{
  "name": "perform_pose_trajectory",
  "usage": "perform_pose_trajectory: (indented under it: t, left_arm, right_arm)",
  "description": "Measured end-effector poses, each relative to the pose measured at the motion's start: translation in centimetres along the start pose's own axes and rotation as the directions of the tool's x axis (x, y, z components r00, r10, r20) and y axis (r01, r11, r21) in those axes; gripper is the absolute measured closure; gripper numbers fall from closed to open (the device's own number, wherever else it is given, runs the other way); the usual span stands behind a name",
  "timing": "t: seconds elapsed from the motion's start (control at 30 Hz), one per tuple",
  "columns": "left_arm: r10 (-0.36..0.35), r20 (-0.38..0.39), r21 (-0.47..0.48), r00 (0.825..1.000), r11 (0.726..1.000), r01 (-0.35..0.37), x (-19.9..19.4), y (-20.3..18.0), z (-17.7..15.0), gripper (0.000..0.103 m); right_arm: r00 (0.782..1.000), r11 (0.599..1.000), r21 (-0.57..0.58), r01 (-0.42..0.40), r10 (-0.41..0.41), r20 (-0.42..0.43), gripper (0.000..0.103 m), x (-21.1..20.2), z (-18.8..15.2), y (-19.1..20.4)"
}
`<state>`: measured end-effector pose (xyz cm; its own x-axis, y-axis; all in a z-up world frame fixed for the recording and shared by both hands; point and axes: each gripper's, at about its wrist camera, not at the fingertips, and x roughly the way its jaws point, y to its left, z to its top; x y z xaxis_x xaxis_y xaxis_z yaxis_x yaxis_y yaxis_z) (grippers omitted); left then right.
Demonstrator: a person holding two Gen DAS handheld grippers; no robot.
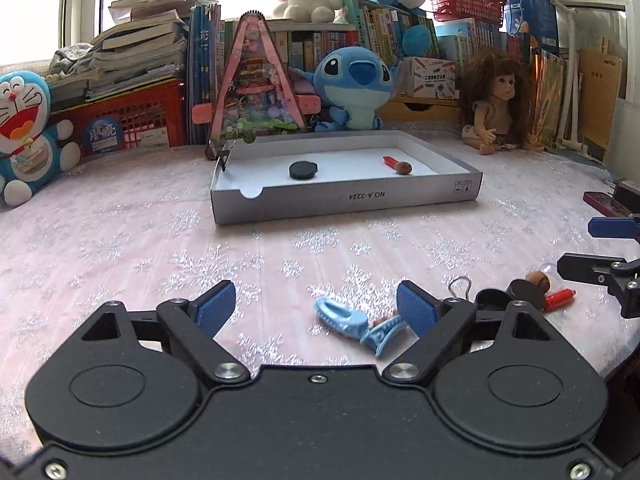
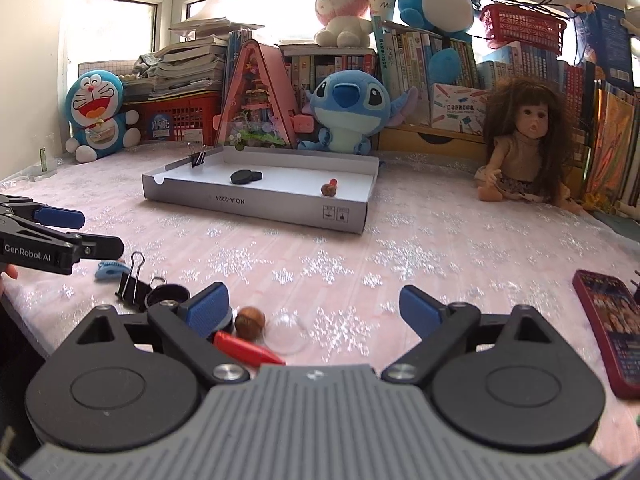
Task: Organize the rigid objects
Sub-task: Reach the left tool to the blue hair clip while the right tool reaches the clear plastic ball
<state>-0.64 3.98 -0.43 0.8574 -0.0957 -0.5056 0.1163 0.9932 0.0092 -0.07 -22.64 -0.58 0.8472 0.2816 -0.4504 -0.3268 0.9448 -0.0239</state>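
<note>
Ahead of the left tool (image 1: 316, 308), the cardboard tray (image 1: 348, 200) is looking matt and smooth, and the bench cloth (image 1: 120, 248) is glinting with shiny snowflake print. Between the right tool's (image 2: 314, 306) fingers, a clear glossy plastic dome (image 2: 286, 334) is lying beside a glossy red plastic piece (image 2: 246, 350).

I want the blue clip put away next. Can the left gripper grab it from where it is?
Probably yes. The left gripper is open, and the blue clip lies on the tablecloth just ahead, near its right finger. Nothing covers it, though a small shift right looks needed.
</note>
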Motion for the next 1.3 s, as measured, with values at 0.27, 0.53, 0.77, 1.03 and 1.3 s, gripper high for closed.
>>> perform_pose_trajectory:
  t: [0.27,0.53,0.77,1.03,1.3]
  left_arm:
    - [-0.041,-0.011,-0.036,0.999,0.999,0.040,-0.5,1.0,-0.5,0.038]
    - [-0.019,-0.019,-0.044,1.000,0.999,0.018,-0.5,1.5,-0.1,0.050]
    - [-0.021,-0.038,-0.009,0.999,1.000,0.021,-0.7,1.4,-0.1,0.051]
    - [-0.018,-0.080,0.011,0.997,1.000,0.019,1.3,0.5,0.1,0.051]
    - [-0.044,-0.077,0.001,0.996,0.999,0.044,1.9,0.0,0.4,0.083]
  right_arm:
    - [0.999,1.000,-0.006,-0.003,0.003,-0.033,0.018,-0.5,-0.9,0.2]
    - [0.997,0.999,-0.024,0.023,-0.025,-0.075,0.028,0.8,-0.3,0.0]
    - [0.993,1.000,-0.029,0.001,-0.004,-0.117,0.042,1.9,-0.1,0.3]
    - [0.991,0.999,-0.038,-0.005,0.000,-0.133,0.045,2.5,0.0,0.3]
    - [0.991,0.999,-0.045,-0.013,0.007,-0.133,0.051,2.5,-0.1,0.4]
